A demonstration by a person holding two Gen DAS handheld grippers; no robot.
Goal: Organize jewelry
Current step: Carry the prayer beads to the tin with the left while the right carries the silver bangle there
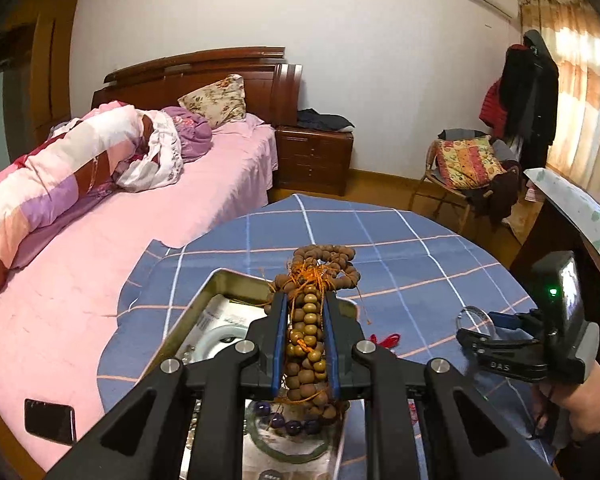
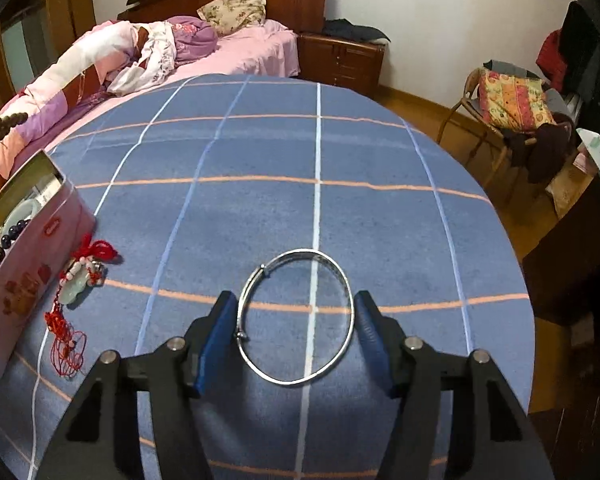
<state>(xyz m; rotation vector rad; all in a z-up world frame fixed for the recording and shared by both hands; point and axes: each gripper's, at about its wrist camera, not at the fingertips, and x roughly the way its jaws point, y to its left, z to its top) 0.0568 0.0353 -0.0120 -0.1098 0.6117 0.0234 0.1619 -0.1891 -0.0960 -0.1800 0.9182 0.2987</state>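
The left gripper (image 1: pixel 304 312) pinches a bundle of brown wooden beads (image 1: pixel 308 320) above the open tin (image 1: pixel 235 280), which holds purple beads (image 1: pixel 289 424) and a pale bangle (image 2: pixel 23 210); the right gripper (image 2: pixel 295 320) clasps a silver bangle (image 2: pixel 295 316) over the blue checked tablecloth (image 2: pixel 259 152), jaws held wide by it

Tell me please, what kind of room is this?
Most likely a home bedroom: a bed with a wooden headboard, a nightstand beside it, and coats hanging near the curtained window.
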